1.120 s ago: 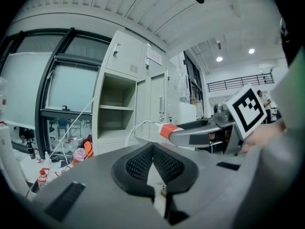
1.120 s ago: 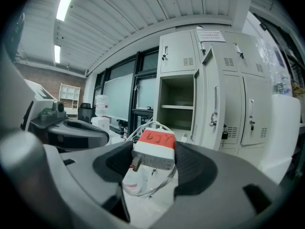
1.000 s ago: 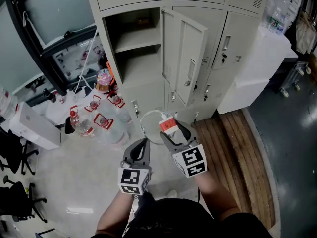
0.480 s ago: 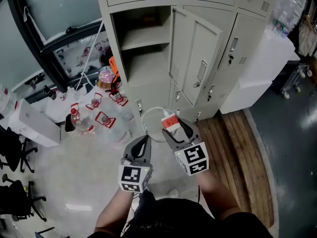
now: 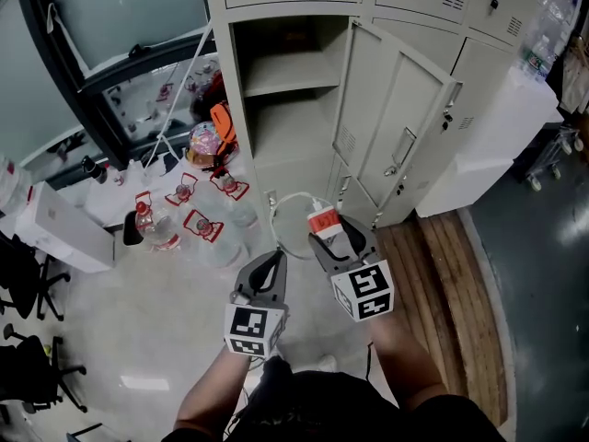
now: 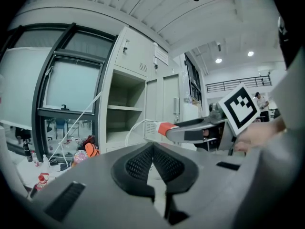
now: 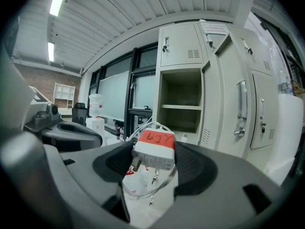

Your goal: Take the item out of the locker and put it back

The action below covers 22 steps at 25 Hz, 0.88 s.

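- Pale grey metal locker bank fills the background of our head view, its tall hinged door swung wide and a bare shelf showing inside the open compartment.
- We hold the task's thing outside that compartment, in front of the locker and below its shelf: a small white plastic charger block with an orange-red taped label, trailing a looped thin white cable.
- Our right gripper pinches the block by its flat sides, the label end poking out past the jaw tips and the cable hanging free beneath them.
- Our left gripper hangs just beside the right, on the side away from the locker door, with its jaws pressed together on nothing.
- Clear plastic water bottles with red labels crowd the floor to the left of the locker; a slatted wooden platform lies to its right.
- We judge the block light and rigid, with smooth faces that could slip if the pinch sits near an edge, so the broad sides are the place to take hold, as now.
- We judge the cable soft and springy: it carries no load, will sway, and could catch on the door edge or the shelf lip on the way in.
- From this moment alone we cannot say whether the block is coming out or going back.
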Tool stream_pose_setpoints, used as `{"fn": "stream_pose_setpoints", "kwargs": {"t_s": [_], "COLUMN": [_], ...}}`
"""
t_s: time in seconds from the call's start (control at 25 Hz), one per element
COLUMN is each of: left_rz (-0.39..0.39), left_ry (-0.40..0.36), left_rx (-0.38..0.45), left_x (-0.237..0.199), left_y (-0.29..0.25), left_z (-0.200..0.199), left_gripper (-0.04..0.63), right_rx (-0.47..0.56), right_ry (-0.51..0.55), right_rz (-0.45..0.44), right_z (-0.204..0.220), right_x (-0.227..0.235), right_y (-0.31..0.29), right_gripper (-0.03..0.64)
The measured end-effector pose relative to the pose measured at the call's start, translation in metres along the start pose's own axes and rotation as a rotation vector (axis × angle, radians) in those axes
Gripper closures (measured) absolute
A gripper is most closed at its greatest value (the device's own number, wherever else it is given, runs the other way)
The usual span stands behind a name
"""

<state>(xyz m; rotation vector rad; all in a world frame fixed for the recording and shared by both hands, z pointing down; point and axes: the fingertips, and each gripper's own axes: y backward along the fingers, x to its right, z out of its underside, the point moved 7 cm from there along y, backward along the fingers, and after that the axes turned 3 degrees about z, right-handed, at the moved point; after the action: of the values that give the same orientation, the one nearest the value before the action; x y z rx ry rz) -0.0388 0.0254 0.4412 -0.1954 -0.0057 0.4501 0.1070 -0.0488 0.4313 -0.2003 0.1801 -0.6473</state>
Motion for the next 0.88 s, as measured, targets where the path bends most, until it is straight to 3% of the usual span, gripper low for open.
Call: {"fn": "stream_pose_setpoints", "kwargs": {"t_s": [0.88], "left_rz": [0.135], "left_ry": [-0.014], "left_rx": [0.007], "left_x": [-0.126], "left_y": [-0.038], "left_z": [-0.013], "left_gripper": [0.591], "right_rx": [-0.004], "right_ry": [-0.031], "right_rz": [0.165], "right_z": [-0.038], "right_x": [-0.009], "right_y": [-0.113], "right_gripper": [0.347]}}
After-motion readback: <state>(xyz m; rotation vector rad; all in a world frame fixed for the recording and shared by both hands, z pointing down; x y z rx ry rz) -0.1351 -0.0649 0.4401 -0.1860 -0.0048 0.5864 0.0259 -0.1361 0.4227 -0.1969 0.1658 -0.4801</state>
